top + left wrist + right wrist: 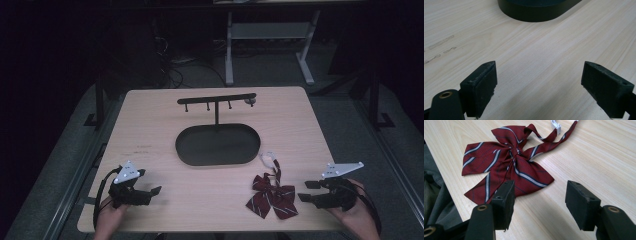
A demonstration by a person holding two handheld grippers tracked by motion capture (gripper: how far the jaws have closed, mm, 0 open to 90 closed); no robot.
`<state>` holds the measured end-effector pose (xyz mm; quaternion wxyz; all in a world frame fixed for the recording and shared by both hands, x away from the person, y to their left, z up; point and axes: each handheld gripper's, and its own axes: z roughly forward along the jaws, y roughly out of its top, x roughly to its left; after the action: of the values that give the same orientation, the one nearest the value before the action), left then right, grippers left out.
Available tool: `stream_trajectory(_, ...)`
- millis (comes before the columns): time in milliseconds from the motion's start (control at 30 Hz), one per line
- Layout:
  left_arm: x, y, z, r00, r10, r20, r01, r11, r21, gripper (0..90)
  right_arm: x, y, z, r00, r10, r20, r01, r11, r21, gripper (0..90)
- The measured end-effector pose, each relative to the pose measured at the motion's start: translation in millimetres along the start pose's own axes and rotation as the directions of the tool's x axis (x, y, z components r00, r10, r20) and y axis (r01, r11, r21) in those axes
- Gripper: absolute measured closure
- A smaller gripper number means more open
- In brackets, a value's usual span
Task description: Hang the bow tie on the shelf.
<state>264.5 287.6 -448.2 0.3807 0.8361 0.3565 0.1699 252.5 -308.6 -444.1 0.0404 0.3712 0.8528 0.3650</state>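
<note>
A dark red bow tie [270, 194] with pale stripes lies flat near the table's front right, its strap ending in a white clasp [268, 158]. My right gripper [306, 191] rests just right of it, open and empty; in the right gripper view the bow tie [506, 167] lies just beyond the jaws. My left gripper [152, 192] sits at the front left, open, with bare wood between its jaws. A black stand has an oval tray base [218, 145] and a hook bar [216, 99] on a thin post at the table's middle.
The light wooden table [150, 125] has faint marks left of the tray. In the left gripper view the tray's wall [536, 12] lies ahead. Beyond the far edge stand white table legs [229, 50] and cables on a dark floor.
</note>
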Motion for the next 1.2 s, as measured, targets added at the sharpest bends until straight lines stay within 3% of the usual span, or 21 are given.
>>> stream_trajectory(300, 1.6, -2.1, -0.5, 1.0, -0.009, -0.001, 0.009, 1.0, -0.002, 13.1, 1.2, 2.3, 0.0, 1.0, 0.008, -0.004, -0.008, 1.0, 0.004, 40.3)
stream_trajectory(400, 2.2, -2.3, -1.0, 0.9999, -0.013, -0.004, 0.013, 0.9998, -0.012, 13.1, 2.0, 6.5, 0.1, 0.9999, -0.014, -0.001, 0.014, 1.0, 0.005, 40.3)
stream_trajectory(800, 3.5, -3.1, -1.9, 0.9997, -0.023, -0.008, 0.023, 0.9995, -0.02, 13.0, 10.1, 35.1, -1.8, 0.9986, -0.051, -0.013, 0.051, 0.998, 0.034, 40.2)
stream_trajectory(1200, 4.8, -3.3, -2.4, 0.9996, -0.024, -0.011, 0.024, 0.9995, -0.019, 13.1, 19.1, 74.7, -1.8, 0.9918, -0.125, -0.025, 0.126, 0.991, 0.042, 41.6)
